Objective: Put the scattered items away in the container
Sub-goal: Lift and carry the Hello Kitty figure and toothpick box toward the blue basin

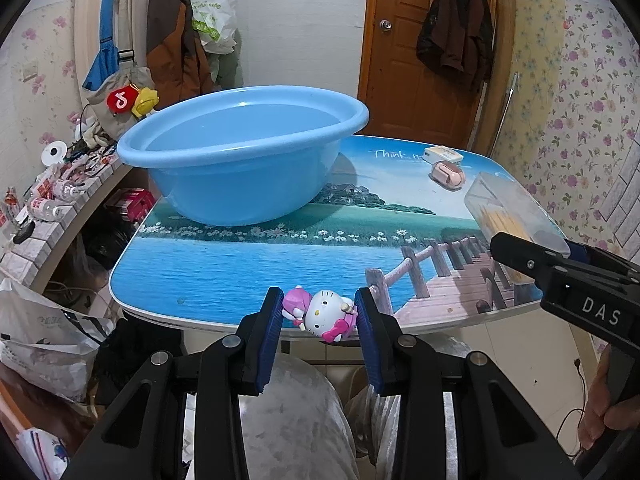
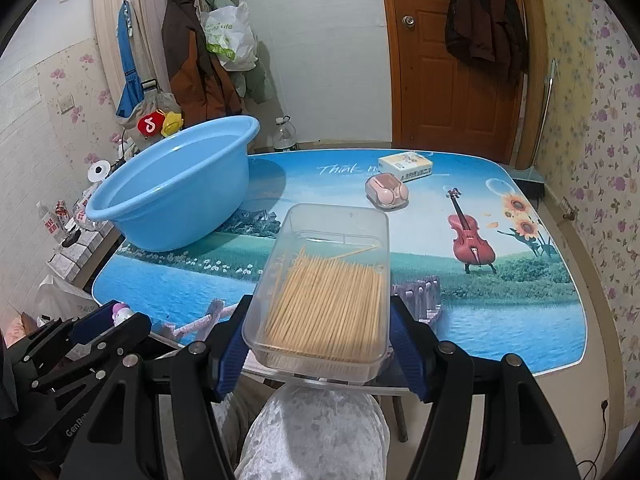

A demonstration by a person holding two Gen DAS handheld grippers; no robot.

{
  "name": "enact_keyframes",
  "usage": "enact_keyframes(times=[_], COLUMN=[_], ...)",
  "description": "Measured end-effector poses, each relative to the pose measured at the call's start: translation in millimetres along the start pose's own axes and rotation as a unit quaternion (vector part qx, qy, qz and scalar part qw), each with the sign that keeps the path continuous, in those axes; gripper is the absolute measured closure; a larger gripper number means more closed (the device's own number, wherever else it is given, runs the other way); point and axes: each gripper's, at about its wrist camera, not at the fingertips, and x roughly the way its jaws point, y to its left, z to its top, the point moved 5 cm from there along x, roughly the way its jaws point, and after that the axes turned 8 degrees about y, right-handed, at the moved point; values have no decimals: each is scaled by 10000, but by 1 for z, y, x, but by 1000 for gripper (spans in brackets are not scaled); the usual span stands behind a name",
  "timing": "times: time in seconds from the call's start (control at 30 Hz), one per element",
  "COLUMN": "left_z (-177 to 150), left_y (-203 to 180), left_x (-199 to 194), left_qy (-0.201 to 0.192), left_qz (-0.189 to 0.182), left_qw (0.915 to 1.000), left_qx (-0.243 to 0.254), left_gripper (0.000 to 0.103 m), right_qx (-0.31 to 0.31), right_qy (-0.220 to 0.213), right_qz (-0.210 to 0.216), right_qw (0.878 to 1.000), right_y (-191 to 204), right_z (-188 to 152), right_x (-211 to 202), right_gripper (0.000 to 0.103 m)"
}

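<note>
We held two things at once, both low in the frames at the near edge of the tabletop (image 2: 520, 320). The left hand-held gripper (image 1: 318, 312) was closed to a narrow gap on a toy (image 1: 322, 312), a white cat figure with a pink bow, its pads (image 1: 269, 332) pressing the toy's sides. The right hand-held gripper (image 2: 320, 344) stood wider, clamped across the near end of a clear box (image 2: 332, 276) of wooden sticks. The basin (image 1: 240, 152), our container, sat at the upper left of the tabletop and looked empty. We judged the toy light, hard and smooth, so liable to twist between flat pads; a hold across its broad head seemed safest. The box we judged light but thin-walled and springy, with no lid in view; tilted, it could spill the sticks, so it wanted a level carry and a hold across its short sides. Two things lay at the upper right of the tabletop: a pink case (image 2: 387, 193), rounded and likely slippery, and a small carton (image 2: 406, 165) whose print was too small to read. On the tabletop we read "Think", the rest cut off. The right tool's body bore "DAS" in the left view; the left tool showed "GenRob" at the lower left of the right view.
</note>
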Motion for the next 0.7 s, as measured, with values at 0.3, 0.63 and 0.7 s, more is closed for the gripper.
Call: enact_keyframes(times=[0.3,0.63,0.7], left_z=[7,27,34], left_y=[1,6,6], left_x=[-3,-16,-20], left_qy=[-60,-243,-317], left_qz=[-2,-29,-39], left_qw=[10000,9997,9995], left_qx=[26,54,76], left_gripper=[69,69,69], right_qx=[-16,-126,-163], right_qy=[-56,-257,-314], right_qz=[17,82,96], right_qw=[10000,9996,9993], right_y=[3,16,19], right_z=[6,26,32], right_x=[-3,-12,-15], right_gripper=[37,37,37])
